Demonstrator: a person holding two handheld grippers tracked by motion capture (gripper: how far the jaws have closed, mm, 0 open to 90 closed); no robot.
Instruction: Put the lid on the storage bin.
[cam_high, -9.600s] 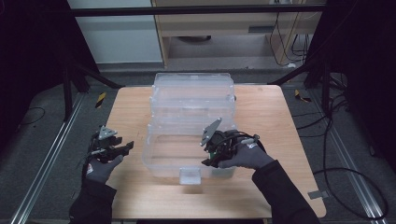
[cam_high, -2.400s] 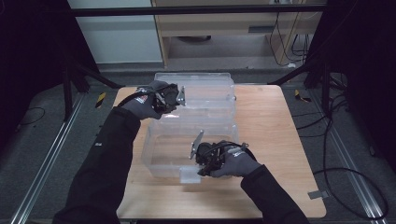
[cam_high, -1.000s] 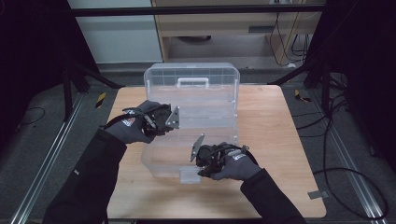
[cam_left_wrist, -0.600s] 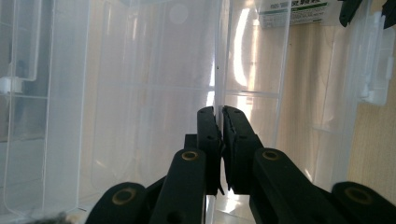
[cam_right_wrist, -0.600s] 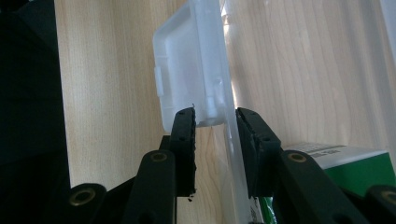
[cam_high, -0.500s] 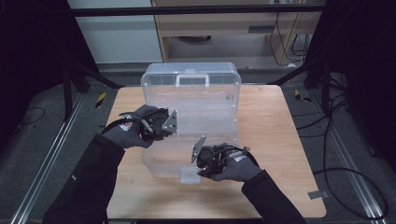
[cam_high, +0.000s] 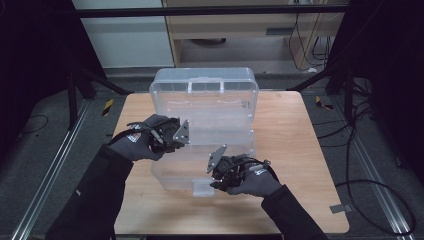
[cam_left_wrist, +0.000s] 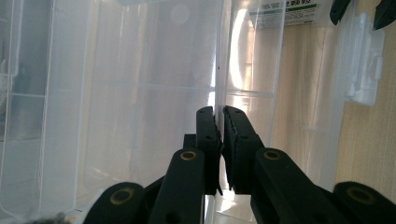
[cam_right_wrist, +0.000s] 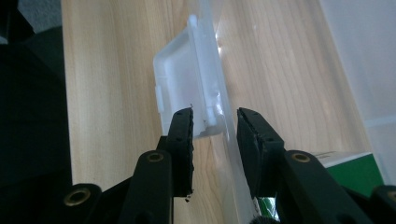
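While lid stands open, one clear box (cam_high: 200, 170), two grippers

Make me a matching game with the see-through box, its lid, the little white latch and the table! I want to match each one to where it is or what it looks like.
Things:
1. lid
2. latch
3. table
4. left gripper

Places or states:
A. light wood, under the clear box
B. standing up at the far side of the box
C. on the near front wall of the box, beside the right gripper
D. jaws nearly together on a thin clear wall

Pairs: 1-B, 2-C, 3-A, 4-D
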